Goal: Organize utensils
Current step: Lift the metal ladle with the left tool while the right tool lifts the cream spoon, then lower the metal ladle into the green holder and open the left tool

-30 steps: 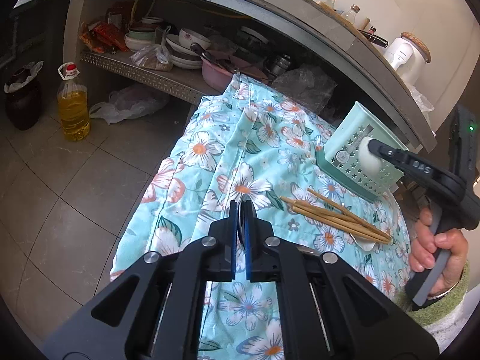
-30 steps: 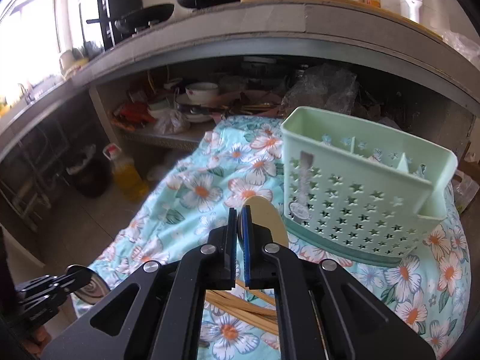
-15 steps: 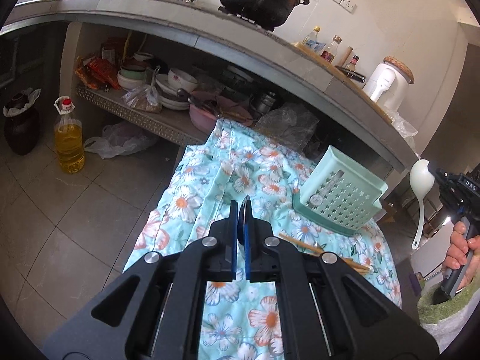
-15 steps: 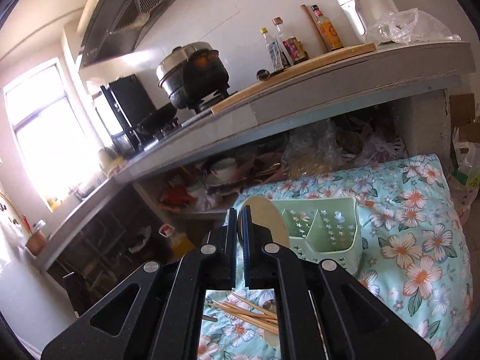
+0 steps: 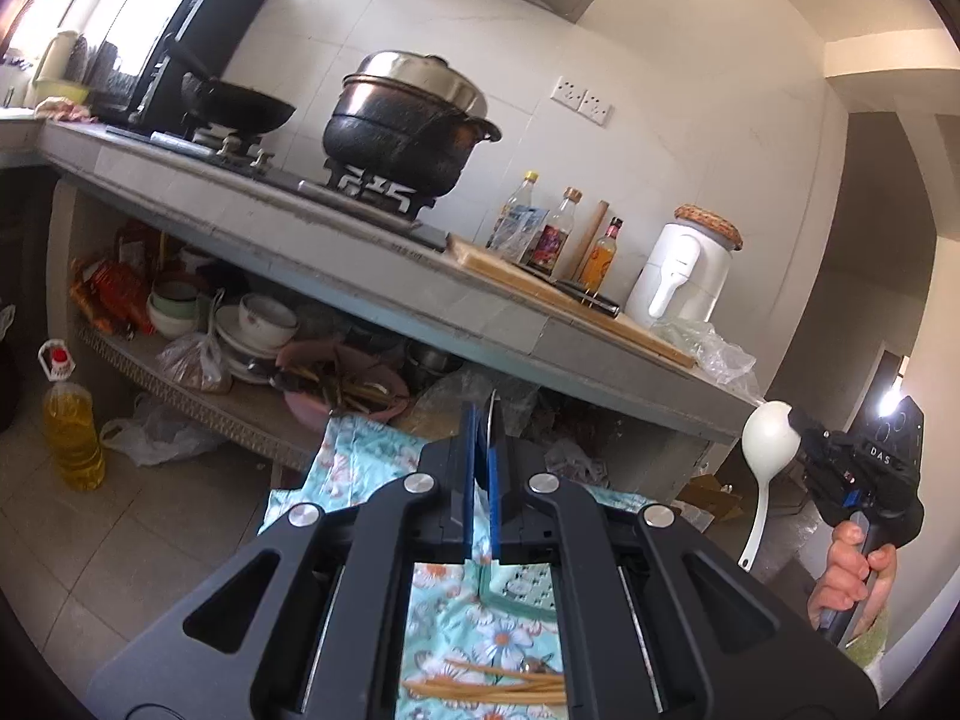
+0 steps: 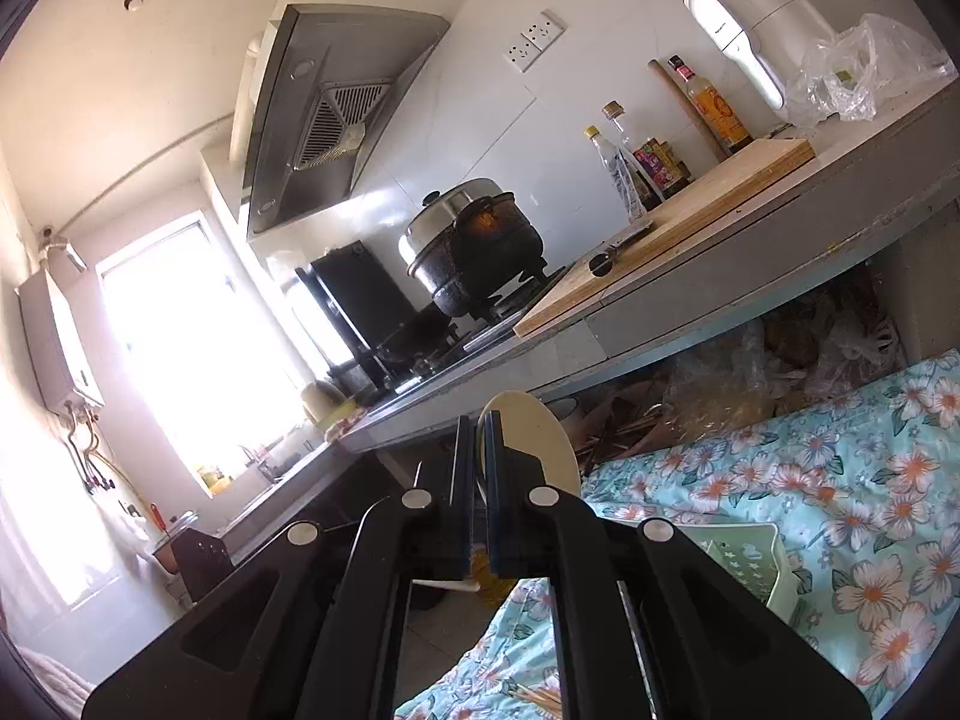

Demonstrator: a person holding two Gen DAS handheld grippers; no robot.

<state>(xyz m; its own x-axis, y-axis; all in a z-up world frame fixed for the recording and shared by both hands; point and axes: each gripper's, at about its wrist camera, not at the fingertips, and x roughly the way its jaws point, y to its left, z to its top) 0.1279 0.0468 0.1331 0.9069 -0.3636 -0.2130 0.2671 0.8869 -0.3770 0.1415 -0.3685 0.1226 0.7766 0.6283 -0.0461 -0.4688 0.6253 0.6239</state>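
Observation:
My right gripper (image 6: 475, 420) is shut on a white ladle (image 6: 531, 438) and holds it high above the table. From the left wrist view the ladle (image 5: 769, 438) hangs bowl-up from that gripper (image 5: 801, 438) at the far right. My left gripper (image 5: 480, 414) is shut on a thin metal utensil (image 5: 492, 420), seen edge-on. The mint green utensil basket (image 6: 750, 558) stands on the floral tablecloth (image 6: 840, 480) below; it peeks out between the left gripper's arms (image 5: 522, 585). A bundle of wooden chopsticks (image 5: 486, 684) lies on the cloth nearer to me.
A grey kitchen counter (image 5: 360, 264) runs behind the table with a black pot (image 5: 408, 132), a wok, bottles, a cutting board (image 5: 570, 306) and a white appliance (image 5: 684, 276). Dishes fill the shelf under it. An oil bottle (image 5: 69, 426) stands on the floor.
Both grippers have risen and tilted upward, away from the table, each still holding its utensil. The basket and chopsticks have dropped to the bottom of both views.

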